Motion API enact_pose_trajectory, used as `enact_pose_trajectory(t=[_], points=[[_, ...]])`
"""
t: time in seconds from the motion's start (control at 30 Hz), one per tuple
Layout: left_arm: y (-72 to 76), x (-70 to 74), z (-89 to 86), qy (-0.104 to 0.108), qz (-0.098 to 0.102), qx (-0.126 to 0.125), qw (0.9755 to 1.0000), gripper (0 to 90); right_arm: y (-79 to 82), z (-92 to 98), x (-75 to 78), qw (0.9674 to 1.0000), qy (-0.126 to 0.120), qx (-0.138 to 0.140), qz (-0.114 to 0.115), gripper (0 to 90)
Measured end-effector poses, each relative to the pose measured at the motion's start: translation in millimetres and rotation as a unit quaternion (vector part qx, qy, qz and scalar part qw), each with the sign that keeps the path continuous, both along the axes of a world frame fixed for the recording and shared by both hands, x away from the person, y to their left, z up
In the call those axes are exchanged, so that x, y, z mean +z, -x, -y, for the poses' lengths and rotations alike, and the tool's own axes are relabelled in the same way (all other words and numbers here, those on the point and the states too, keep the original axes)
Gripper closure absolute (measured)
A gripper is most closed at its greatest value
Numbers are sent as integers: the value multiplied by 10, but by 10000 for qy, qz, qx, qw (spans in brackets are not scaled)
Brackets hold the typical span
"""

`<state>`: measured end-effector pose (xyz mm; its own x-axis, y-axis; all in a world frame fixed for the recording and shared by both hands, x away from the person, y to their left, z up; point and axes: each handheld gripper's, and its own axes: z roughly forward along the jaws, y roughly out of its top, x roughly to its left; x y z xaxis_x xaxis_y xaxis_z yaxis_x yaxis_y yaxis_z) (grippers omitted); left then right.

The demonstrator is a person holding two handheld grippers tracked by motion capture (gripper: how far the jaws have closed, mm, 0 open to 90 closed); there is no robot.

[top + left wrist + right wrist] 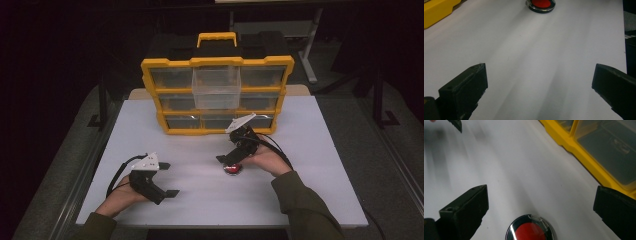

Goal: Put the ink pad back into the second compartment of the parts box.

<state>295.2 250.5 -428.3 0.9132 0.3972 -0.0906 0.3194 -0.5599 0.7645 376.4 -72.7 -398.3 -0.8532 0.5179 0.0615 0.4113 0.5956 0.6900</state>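
Red compact (530,230) lies between my right gripper's (231,161) wide, empty jaws; next I lower and close.

This looks like a lab or workshop test bench rather than a home: a plain white table (150,130) stands alone in a dark room, and another metal-legged bench frame (310,45) shows in the gloom behind its far edge. At the middle of the table's far edge stands a yellow parts organiser (217,95) with a carry handle and rows of clear plastic drawers, the kind used for sorting small hardware. Black sensor-fitted handheld grippers with trailing cables, one being the left gripper (167,179), also point to a recording set-up.
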Motion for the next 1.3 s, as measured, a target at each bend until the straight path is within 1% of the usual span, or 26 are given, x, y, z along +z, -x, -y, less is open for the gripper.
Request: enact_pose_trajectory(t=[0.03, 0.07, 0.27, 0.33, 0.37, 0.43, 0.6, 0.67, 0.7, 0.73, 0.8, 0.83, 0.97, 1.0, 1.1, 1.2, 1.3], points=[[0, 1, -2, -1, 0, -3, 10000, 0, 0, 0, 0, 10000, 0, 0, 0, 0], [0, 2, -3, -4, 3, -3, 10000, 0, 10, -10, -11, 9999, 72, -18, -69, 0], [4, 1, -7, 0, 5, 0, 10000, 0, 22, -21, -55, 9993, 310, 145, -152, 0], [4, 0, -7, 1, 5, 2, 10000, 0, 23, -23, -61, 9991, 340, 164, -170, 0], [3, 0, -7, -5, 1, 1, 10000, 0, 27, -27, -76, 9987, 424, 206, -209, 0], [4, 0, -6, -6, -1, 1, 10000, 0, 27, -29, -84, 9985, 444, 229, -211, 0], [4, 0, -5, -7, 5, 0, 10000, 0, 35, -38, -120, 9972, 619, 338, -247, 0], [5, -2, -5, -10, 2, 3, 10000, 0, 46, -48, -130, 9967, 662, 342, -313, 0], [5, -2, -4, -12, 4, -2, 10000, 0, 47, -54, -146, 9963, 714, 378, -308, 0], [6, -2, -3, -14, 4, -3, 10000, 0, 47, -54, -146, 9963, 714, 378, -308, 0], [6, -3, -1, -12, 2, -4, 10000, 0, 51, -59, -161, 9955, 793, 385, -336, 0], [6, -3, -1, -13, -1, -2, 10000, 0, 51, -64, -186, 9946, 885, 412, -365, 0], [6, -3, 0, -7, -1, -7, 10000, 0, 41, -70, -234, 9926, 1064, 477, -342, 0], [6, -4, 1, -9, -2, -3, 10000, 0, 41, -70, -234, 9926, 1064, 477, -342, 0], [7, -6, 4, -2, -2, -7, 10000, 0, 46, -83, -267, 9913, 1139, 515, -415, 0], [6, -6, 5, -7, 2, -11, 10000, 0, 47, -89, -285, 9903, 1200, 547, -441, 0], [5, -7, 4, -11, -5, -15, 10000, 0, 51, -95, -293, 9899, 1212, 544, -500, 0]])
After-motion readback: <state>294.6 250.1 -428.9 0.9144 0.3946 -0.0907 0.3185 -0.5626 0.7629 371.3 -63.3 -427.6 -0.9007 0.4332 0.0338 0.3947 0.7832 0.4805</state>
